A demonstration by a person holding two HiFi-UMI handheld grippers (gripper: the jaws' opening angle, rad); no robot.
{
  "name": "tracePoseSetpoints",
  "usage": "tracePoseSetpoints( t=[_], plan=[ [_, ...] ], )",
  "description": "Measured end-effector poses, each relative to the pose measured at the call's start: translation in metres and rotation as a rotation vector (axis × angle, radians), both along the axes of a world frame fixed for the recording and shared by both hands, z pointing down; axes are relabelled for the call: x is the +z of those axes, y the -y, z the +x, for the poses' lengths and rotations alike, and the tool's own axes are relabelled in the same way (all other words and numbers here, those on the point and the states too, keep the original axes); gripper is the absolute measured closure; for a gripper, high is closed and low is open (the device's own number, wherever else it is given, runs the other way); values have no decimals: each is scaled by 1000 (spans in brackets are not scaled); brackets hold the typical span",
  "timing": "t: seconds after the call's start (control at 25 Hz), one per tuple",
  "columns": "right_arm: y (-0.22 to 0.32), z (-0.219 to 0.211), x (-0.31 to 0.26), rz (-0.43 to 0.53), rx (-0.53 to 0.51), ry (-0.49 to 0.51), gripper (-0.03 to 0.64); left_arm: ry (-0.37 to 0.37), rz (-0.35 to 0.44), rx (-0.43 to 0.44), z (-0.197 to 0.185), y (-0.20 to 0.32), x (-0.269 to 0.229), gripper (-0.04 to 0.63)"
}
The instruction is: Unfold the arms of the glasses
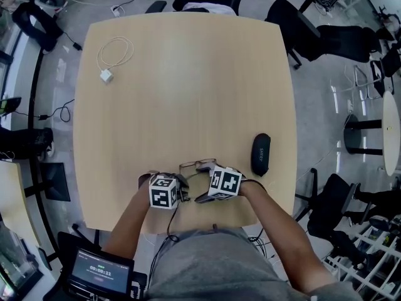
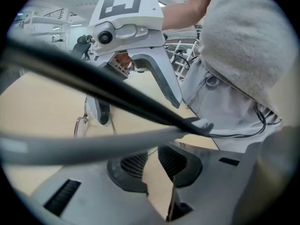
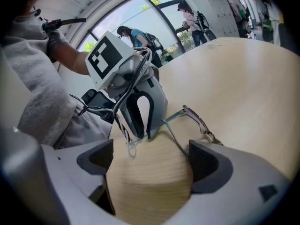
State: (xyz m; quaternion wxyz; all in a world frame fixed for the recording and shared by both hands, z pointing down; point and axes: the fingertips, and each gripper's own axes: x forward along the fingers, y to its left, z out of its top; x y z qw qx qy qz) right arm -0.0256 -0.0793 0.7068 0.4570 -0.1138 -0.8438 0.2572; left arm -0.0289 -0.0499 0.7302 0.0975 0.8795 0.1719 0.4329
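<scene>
The thin-framed glasses [image 1: 197, 165] lie near the table's front edge, between my two grippers. In the right gripper view, my left gripper [image 3: 140, 134] stands fingers-down, shut on one arm of the glasses [image 3: 194, 118], and the pale arm tip sticks out beside it. My right gripper [image 3: 150, 168] is open over bare wood, with the other arm running toward its right pad [image 3: 204, 161]. In the left gripper view, one finger [image 2: 100, 110] of the right gripper touches the frame by a lens [image 2: 80, 125]. Blurred bars cross close to that camera.
A dark glasses case [image 1: 261, 154] lies right of the grippers. A white cable with a charger [image 1: 106, 75] sits at the table's far left. Office chairs [image 1: 326, 39] stand round the table [image 1: 188, 93], and my body presses against its front edge.
</scene>
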Motion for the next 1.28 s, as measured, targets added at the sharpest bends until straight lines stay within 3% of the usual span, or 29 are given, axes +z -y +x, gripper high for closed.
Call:
tracePoseSetpoints(
  t=[0.2, 0.44, 0.68, 1.04, 1.28],
  plan=[
    [-3, 10, 1, 8, -29, -13, 133, 32, -59, 36, -7, -7, 0, 531],
    [-19, 27, 6, 18, -110, -73, 133, 26, -66, 29, -8, -6, 3, 531],
    [-34, 51, 5, -3, -121, -112, 133, 22, -59, 42, -9, -5, 3, 531],
    [-41, 69, 6, -13, -58, -126, 133, 8, -37, 32, -9, 2, 7, 531],
    [-31, 65, 20, -26, 57, -117, 135, -28, -26, -53, -7, 15, 11, 531]
  ],
)
